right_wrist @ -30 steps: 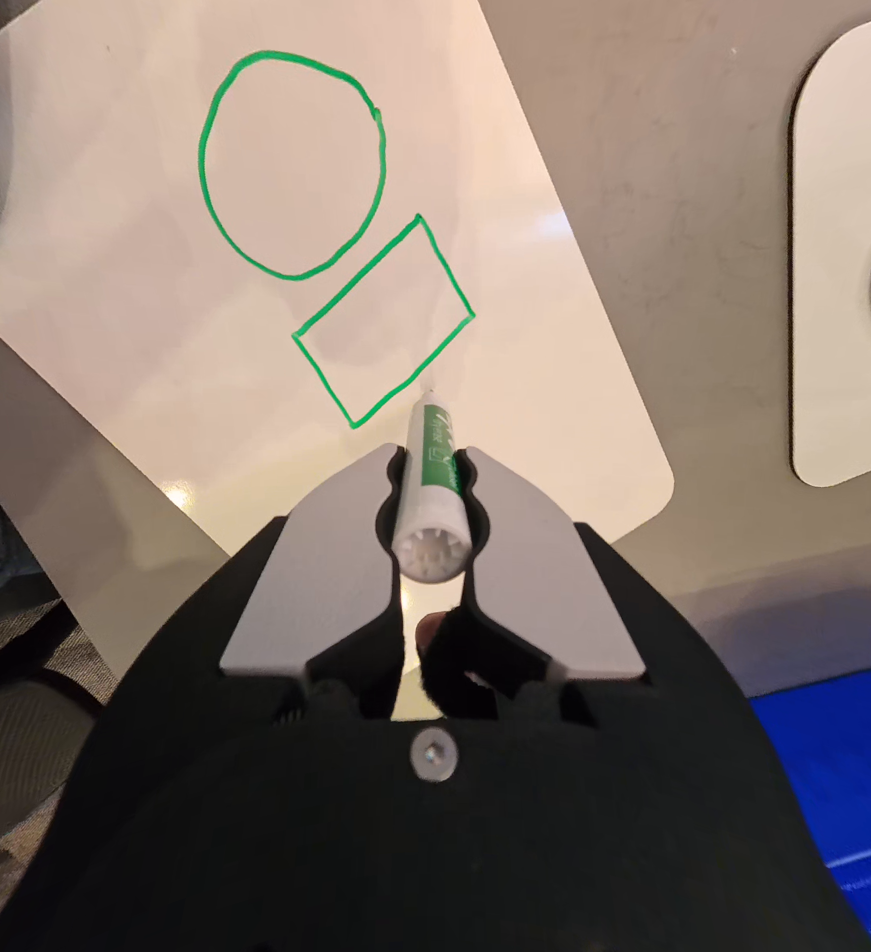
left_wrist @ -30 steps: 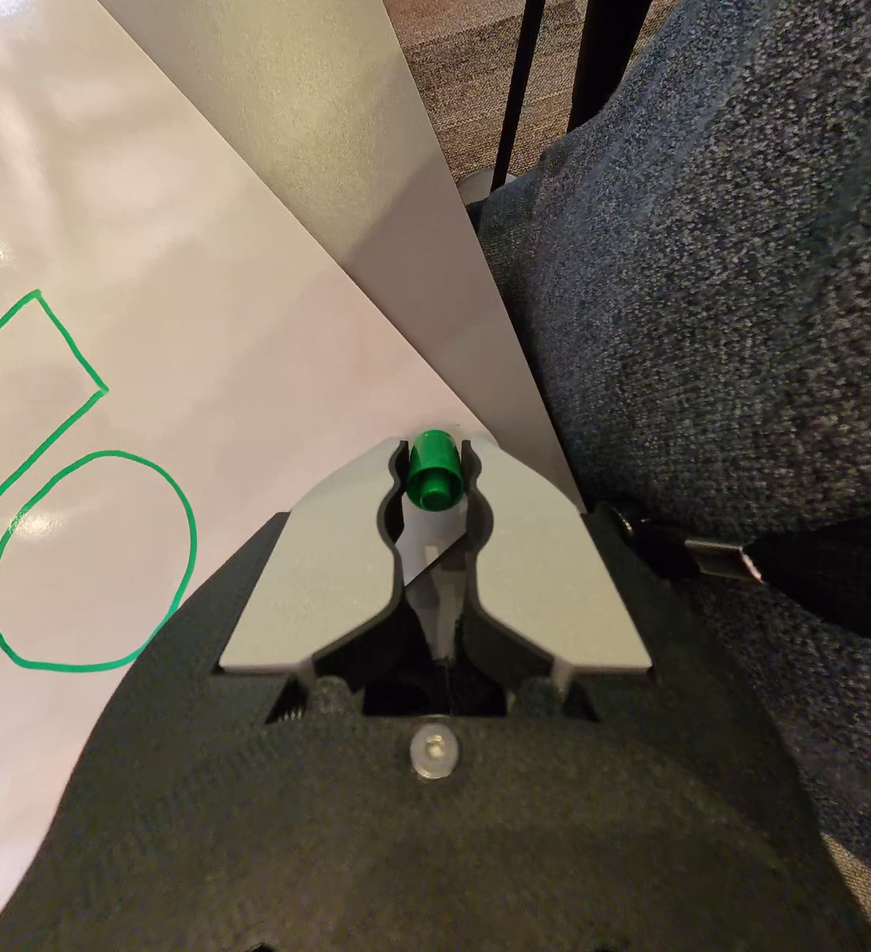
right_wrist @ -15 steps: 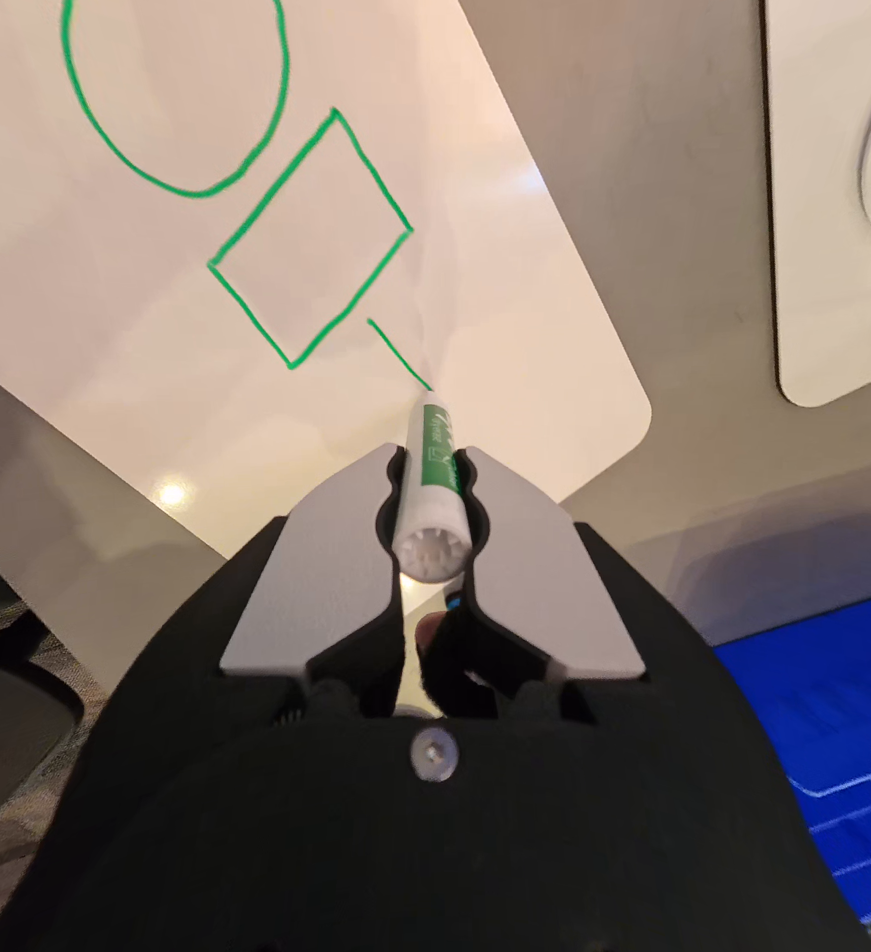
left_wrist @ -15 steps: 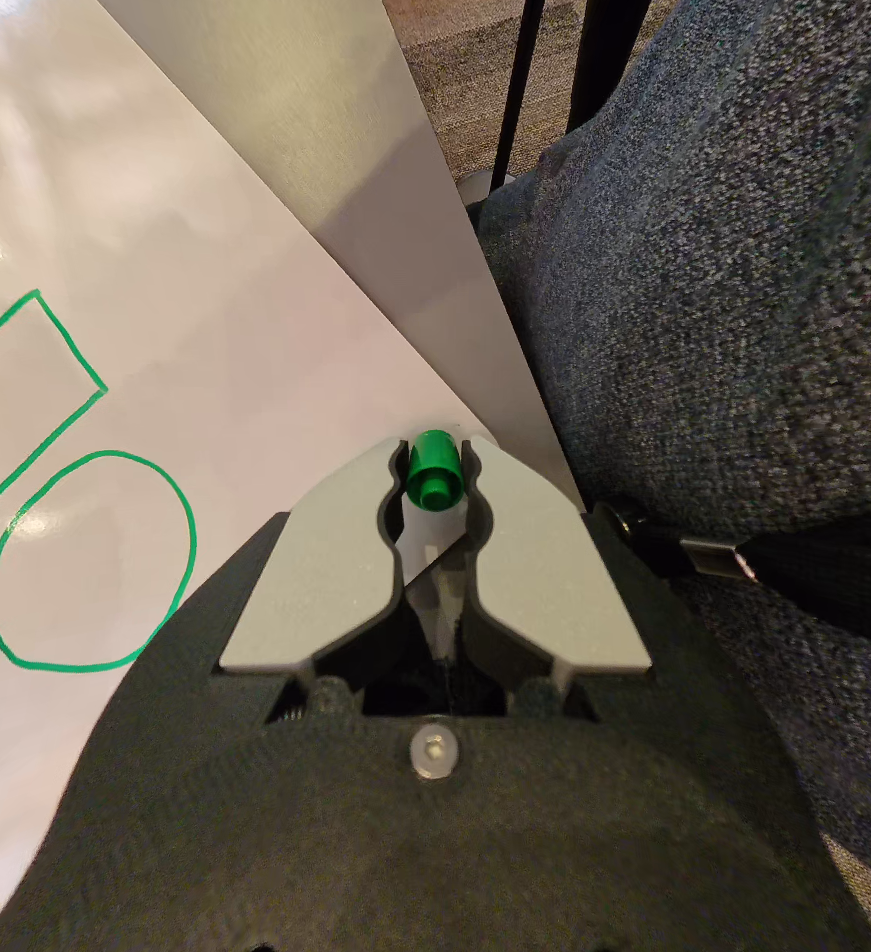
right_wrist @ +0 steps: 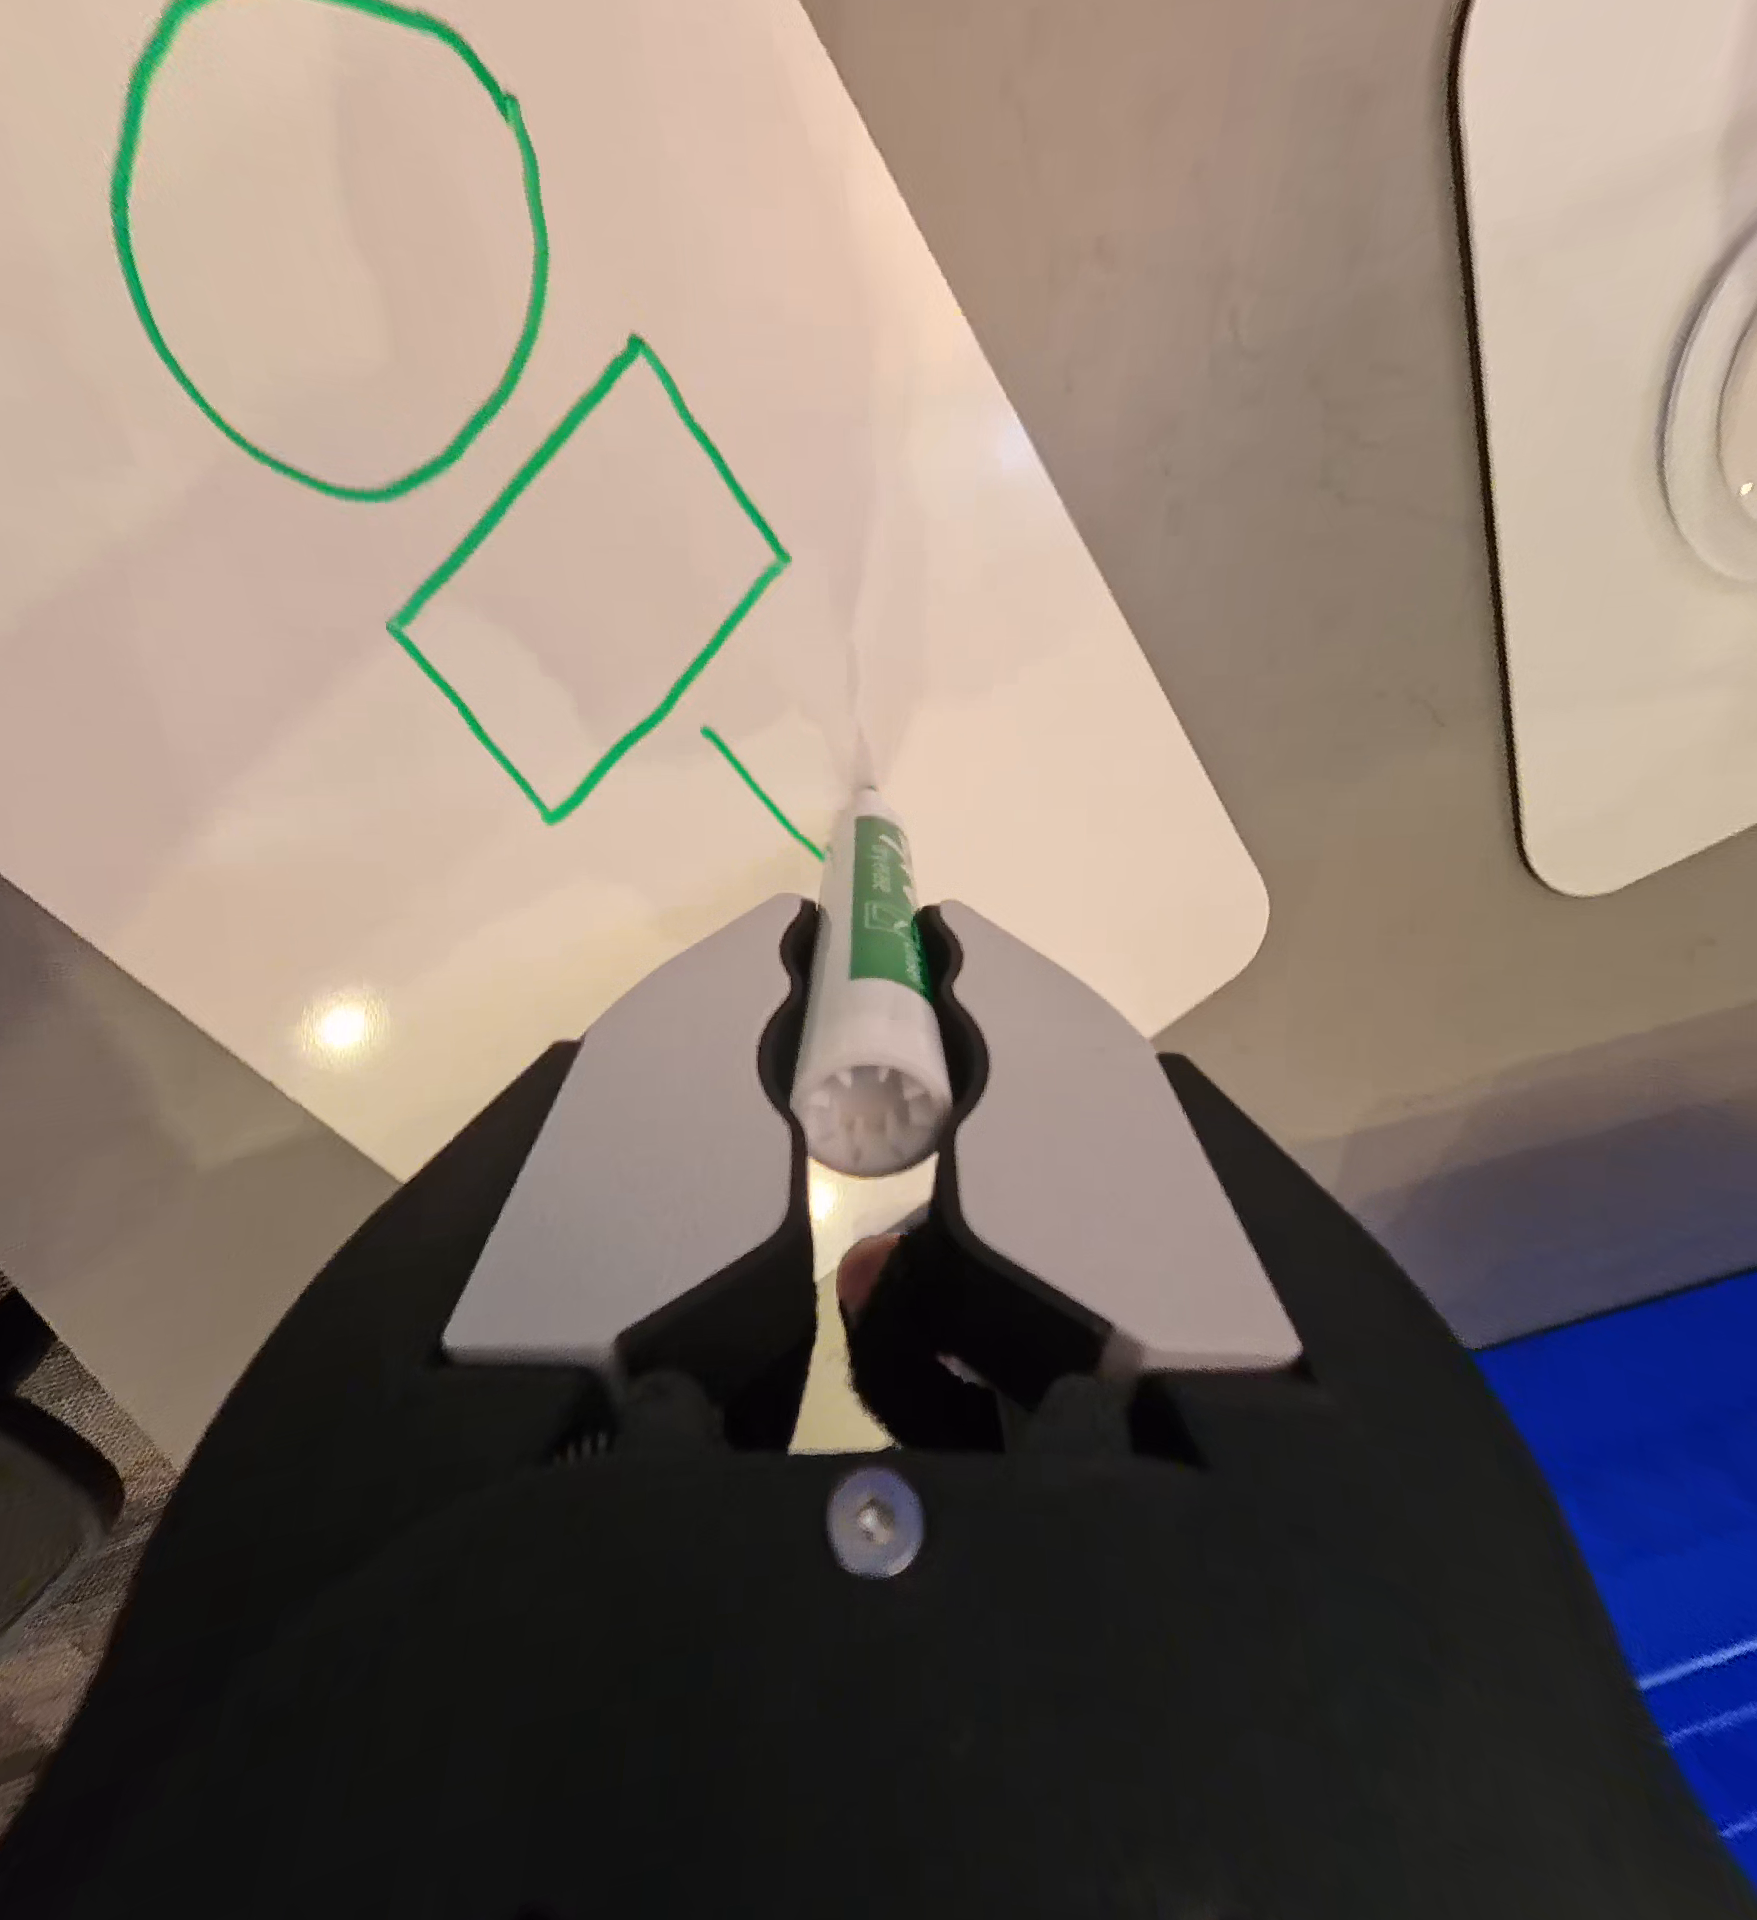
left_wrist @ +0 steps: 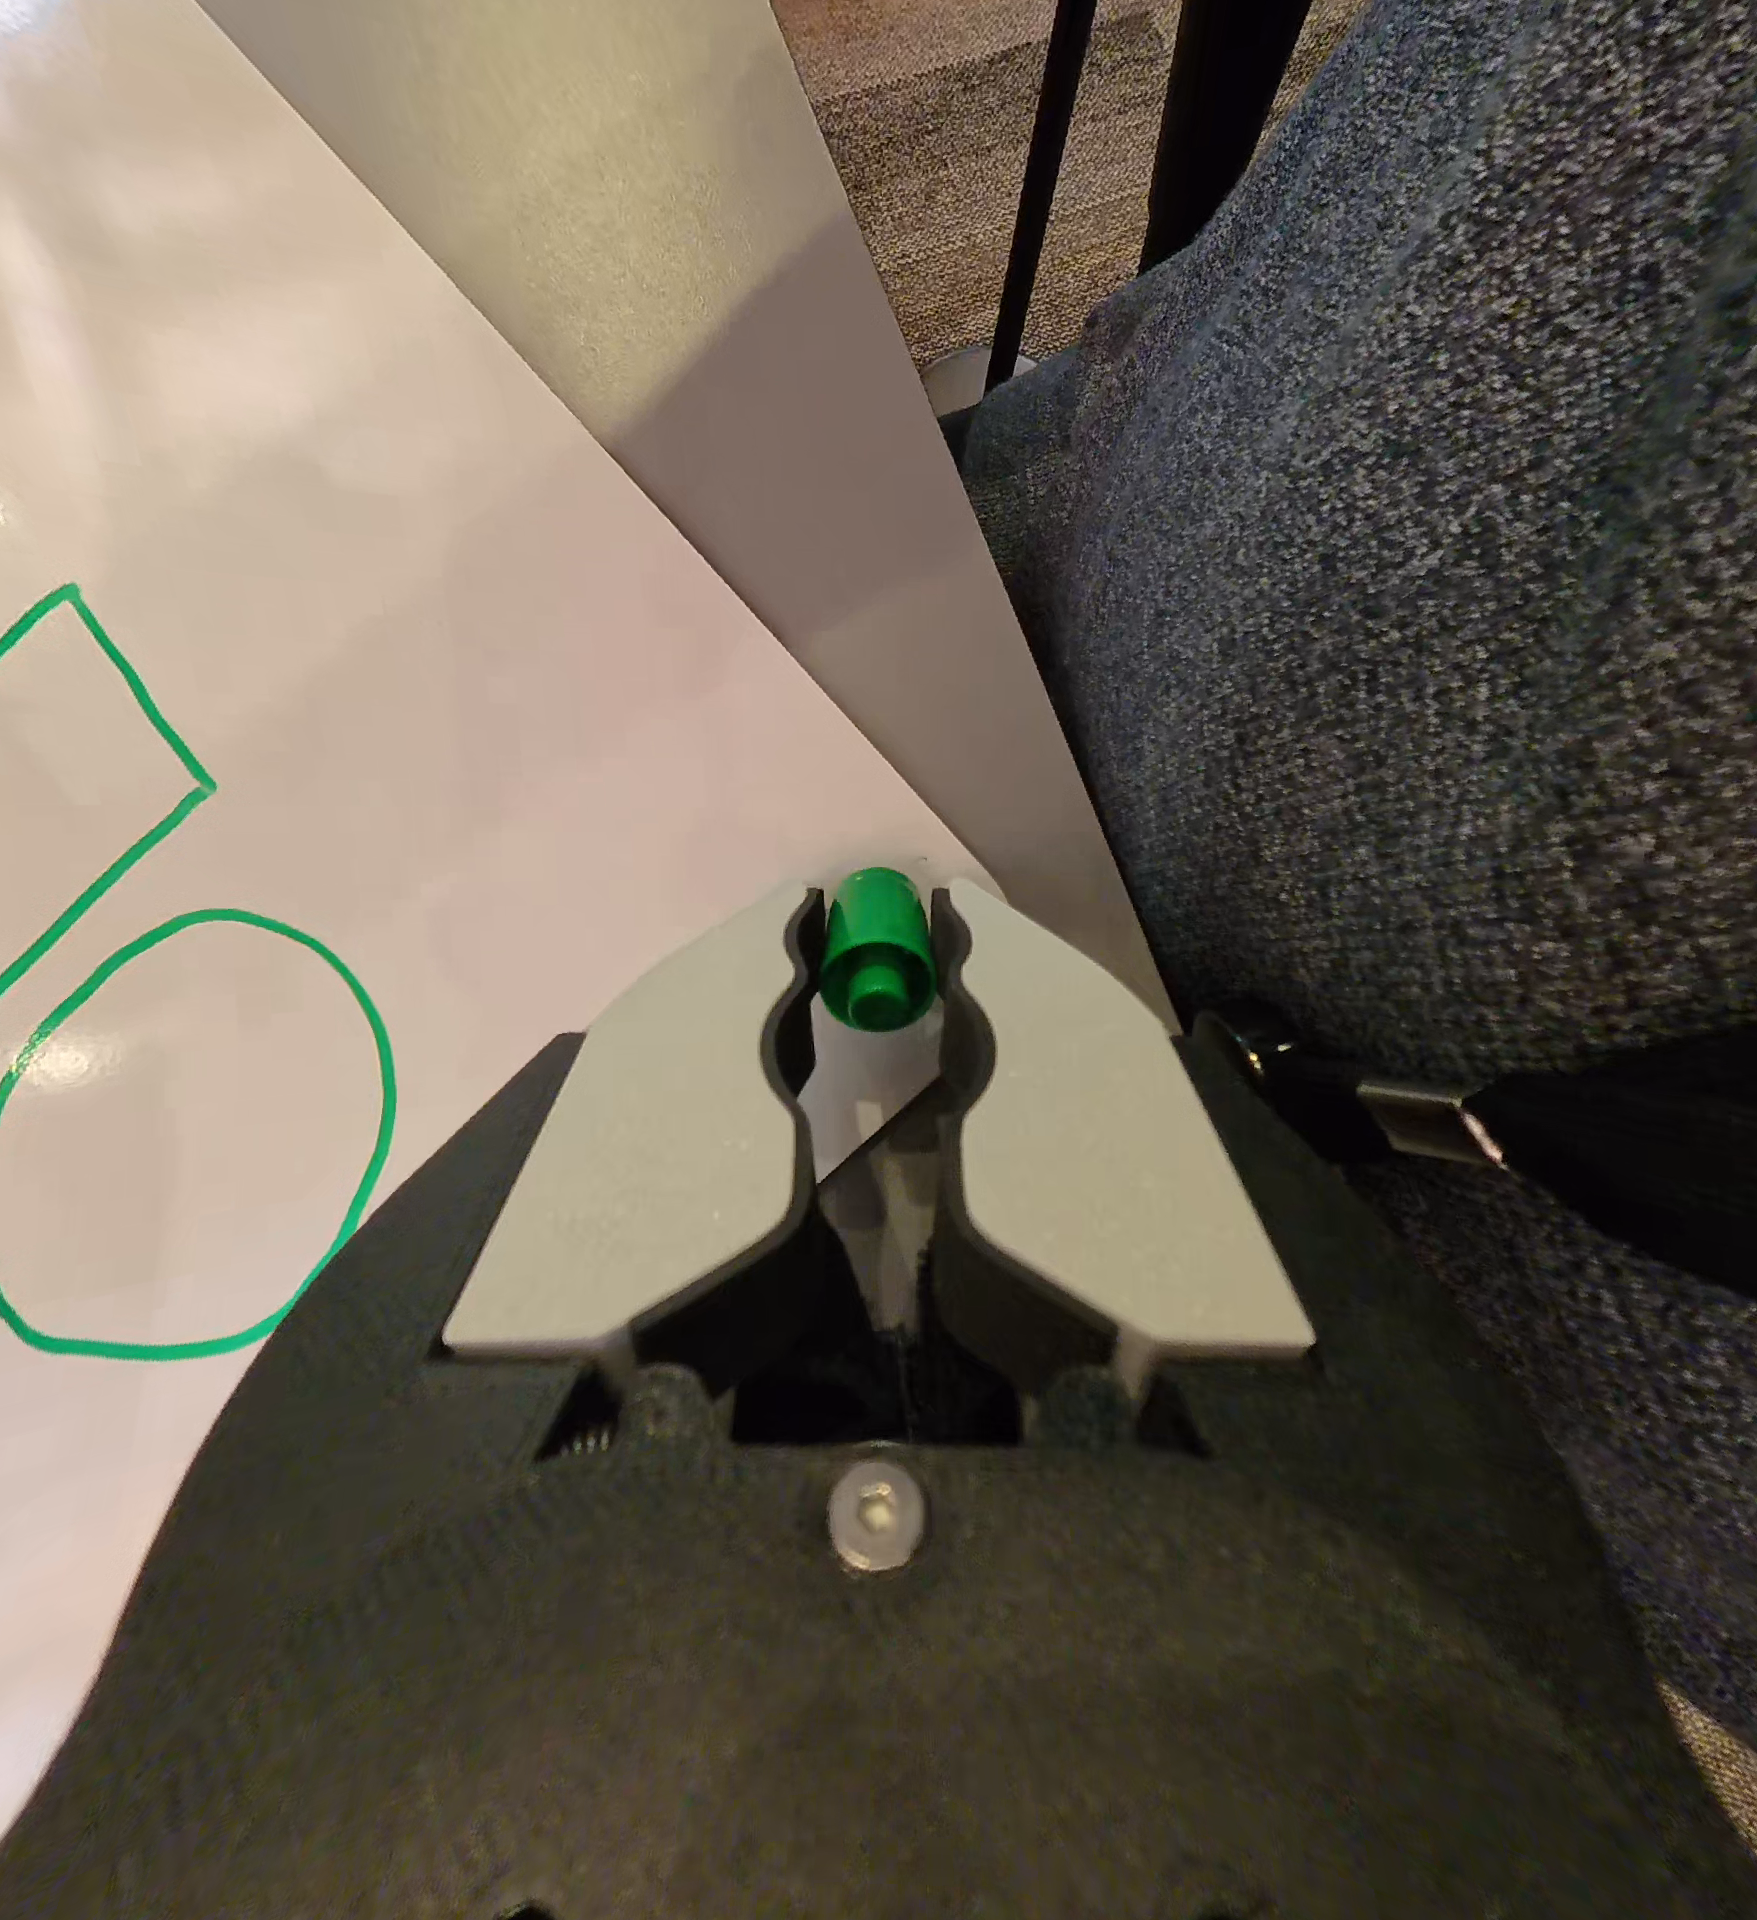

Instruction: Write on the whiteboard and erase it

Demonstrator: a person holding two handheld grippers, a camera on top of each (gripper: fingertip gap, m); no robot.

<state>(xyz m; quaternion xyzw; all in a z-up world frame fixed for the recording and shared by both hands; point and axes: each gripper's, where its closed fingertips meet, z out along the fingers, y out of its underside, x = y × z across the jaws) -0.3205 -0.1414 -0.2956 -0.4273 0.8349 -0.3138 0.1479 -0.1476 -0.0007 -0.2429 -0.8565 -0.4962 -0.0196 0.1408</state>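
Left gripper, its grey fingers closed around a green cap (clamped near the tips). Right gripper pinches a marker, tip pointed downward.

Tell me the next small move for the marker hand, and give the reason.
Probably keep drawing the marker along the whiteboard to extend the short green line. A circle and a square are closed; this stroke stands alone, and the right gripper jaws clamp the marker.
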